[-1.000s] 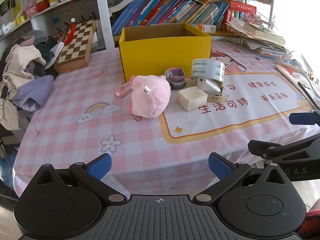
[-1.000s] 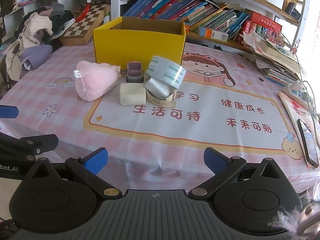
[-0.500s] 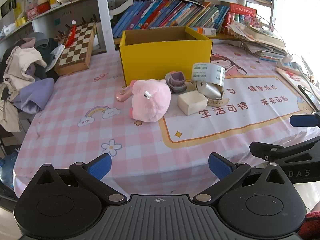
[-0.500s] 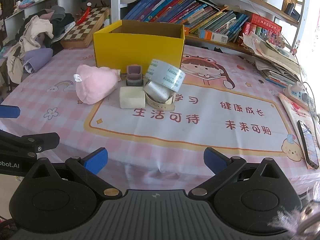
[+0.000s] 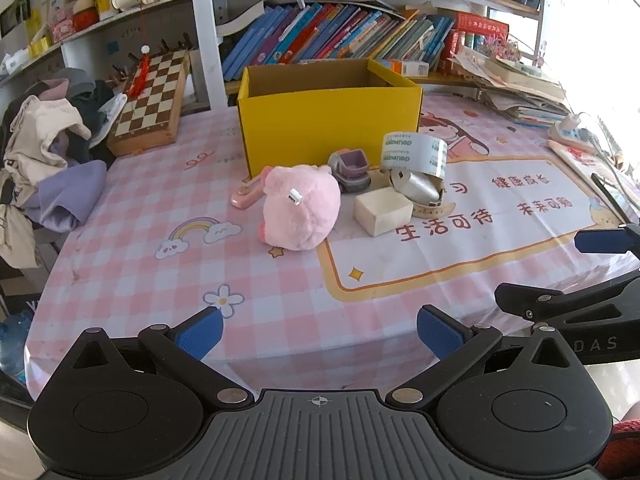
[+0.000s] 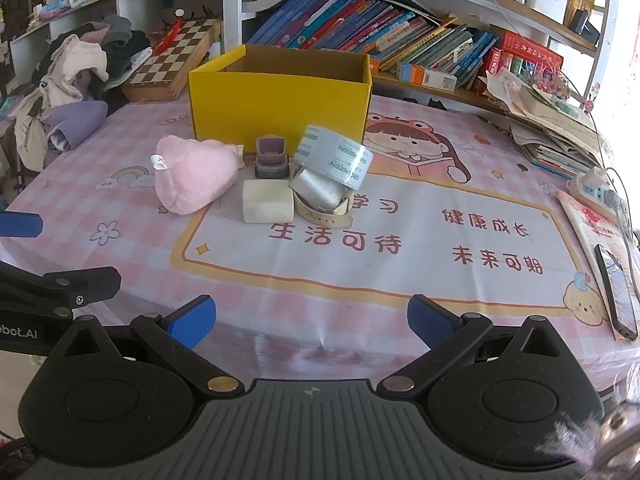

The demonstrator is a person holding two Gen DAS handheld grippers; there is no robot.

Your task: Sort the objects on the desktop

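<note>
An open yellow box (image 5: pixel 330 120) (image 6: pixel 280 100) stands mid-table. In front of it lie a pink plush toy (image 5: pixel 300 212) (image 6: pixel 196 174), a small purple-grey toy (image 5: pixel 350 170) (image 6: pixel 272 158), a cream block (image 5: pixel 383 211) (image 6: pixel 266 201), a tape roll (image 5: pixel 414 154) (image 6: pixel 334 158) leaning on a silver spool (image 5: pixel 418 188) (image 6: pixel 320 190), and a pink item (image 5: pixel 246 196) behind the plush. My left gripper (image 5: pixel 320 330) is open and empty at the near table edge. My right gripper (image 6: pixel 310 320) is open and empty there too, beside it.
A chessboard (image 5: pixel 154 98) and a pile of clothes (image 5: pixel 48 160) sit at the far left. Books line the shelf (image 6: pixel 380 36) behind the box. Papers (image 6: pixel 552 128), a power strip (image 6: pixel 596 188) and a phone (image 6: pixel 616 292) lie along the right edge.
Both grippers have drawn back a little and risen; the objects look slightly farther away. Nothing on the table moved.
</note>
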